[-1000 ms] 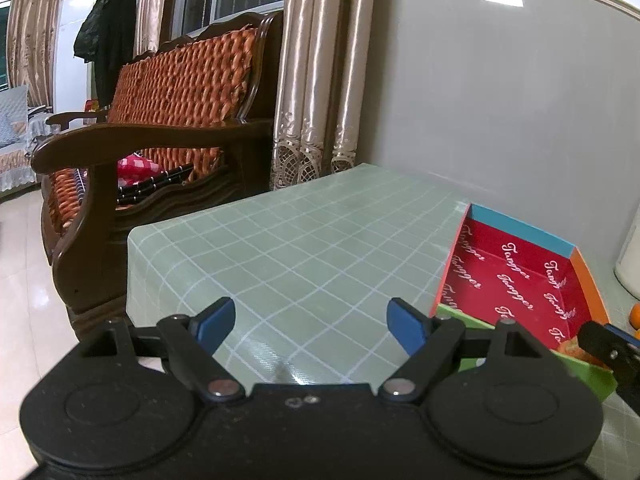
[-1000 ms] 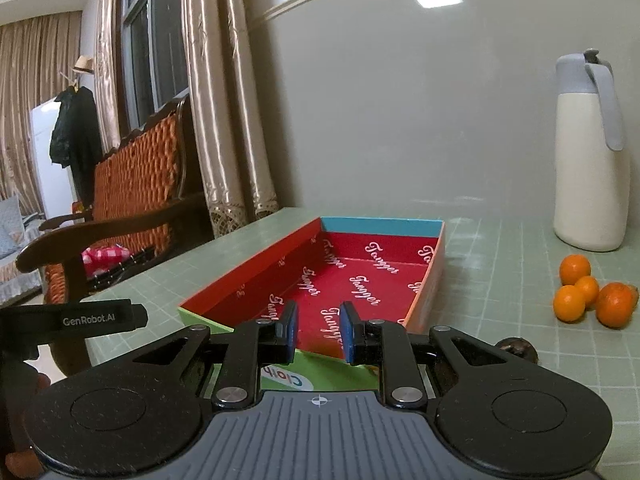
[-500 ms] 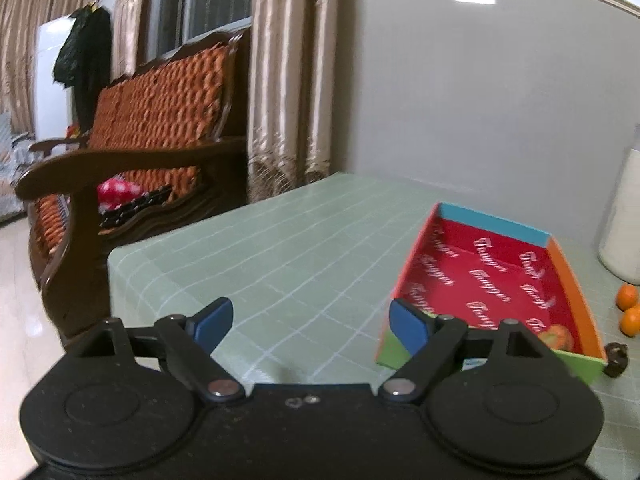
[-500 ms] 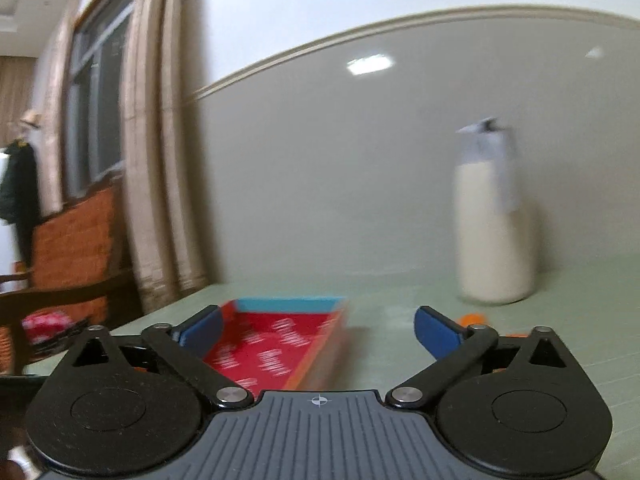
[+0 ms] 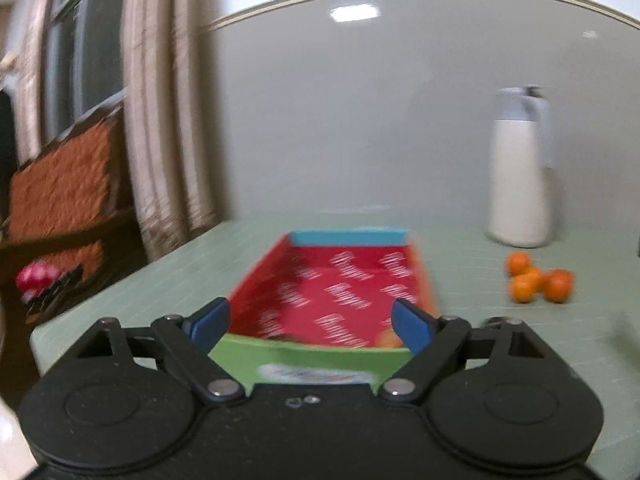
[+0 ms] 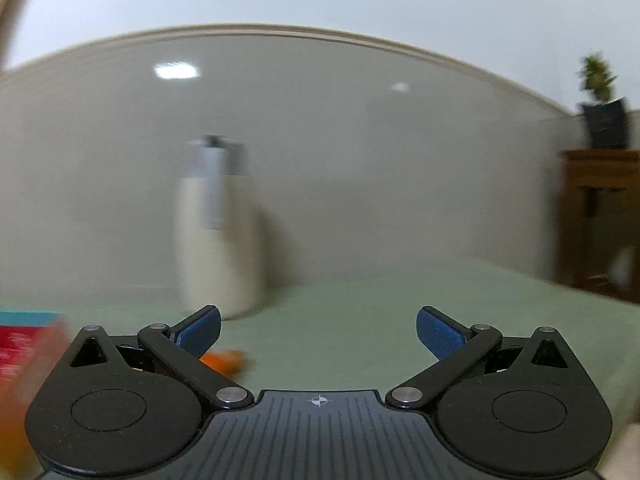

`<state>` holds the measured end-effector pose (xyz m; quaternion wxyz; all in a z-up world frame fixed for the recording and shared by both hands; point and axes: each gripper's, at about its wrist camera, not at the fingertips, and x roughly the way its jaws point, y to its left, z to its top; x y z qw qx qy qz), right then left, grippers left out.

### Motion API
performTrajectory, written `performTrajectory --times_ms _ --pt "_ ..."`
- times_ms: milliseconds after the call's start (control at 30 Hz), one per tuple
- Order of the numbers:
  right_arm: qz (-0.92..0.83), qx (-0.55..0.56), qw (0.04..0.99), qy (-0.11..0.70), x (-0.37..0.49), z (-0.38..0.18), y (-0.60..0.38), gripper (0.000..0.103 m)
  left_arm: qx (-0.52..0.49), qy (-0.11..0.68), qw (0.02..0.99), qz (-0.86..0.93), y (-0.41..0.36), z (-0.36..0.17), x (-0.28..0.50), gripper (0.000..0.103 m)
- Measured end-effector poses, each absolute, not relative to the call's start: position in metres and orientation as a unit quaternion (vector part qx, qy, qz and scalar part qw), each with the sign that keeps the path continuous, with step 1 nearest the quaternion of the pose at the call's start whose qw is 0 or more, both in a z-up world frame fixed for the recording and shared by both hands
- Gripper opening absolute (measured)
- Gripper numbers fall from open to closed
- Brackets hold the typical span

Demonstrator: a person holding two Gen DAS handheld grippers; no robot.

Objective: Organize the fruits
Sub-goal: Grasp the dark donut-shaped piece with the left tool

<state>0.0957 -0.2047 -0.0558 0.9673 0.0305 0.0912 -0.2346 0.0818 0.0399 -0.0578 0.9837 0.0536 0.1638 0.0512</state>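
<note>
A shallow red cardboard box (image 5: 332, 288) with a green front wall and blue far wall lies on the green checked table. One orange fruit (image 5: 386, 338) sits in its near right corner. Several small oranges (image 5: 538, 280) lie in a cluster on the table right of the box. My left gripper (image 5: 310, 324) is open and empty, just in front of the box. My right gripper (image 6: 318, 330) is open and empty; an orange (image 6: 224, 360) shows behind its left finger, and the box's edge (image 6: 28, 328) is at far left. Both views are blurred.
A tall cream thermos jug (image 5: 520, 176) stands behind the oranges near the grey wall; it also shows in the right wrist view (image 6: 218, 232). A wooden sofa (image 5: 64, 196) and curtains (image 5: 168, 120) are left of the table. A wooden stand (image 6: 600, 208) with a plant is at right.
The right gripper has opened and swung right, away from the box toward the jug and oranges. The left gripper has turned right so the box now lies straight ahead; it stays open.
</note>
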Motion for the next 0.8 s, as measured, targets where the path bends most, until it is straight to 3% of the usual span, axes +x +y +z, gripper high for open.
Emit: performTrajectory --times_ms 400,800 --pt "-0.39 -0.043 0.917 0.068 0.077 -0.065 -0.257 0.103 0.068 0.239 0.965 -0.09 -0.061 -0.075 0.119 0.079" --pt "-0.426 -0.084 0.9 0.03 0.065 -0.064 -0.261 0.103 0.053 0.311 0.946 -0.067 -0.069 -0.1 0.169 0.067"
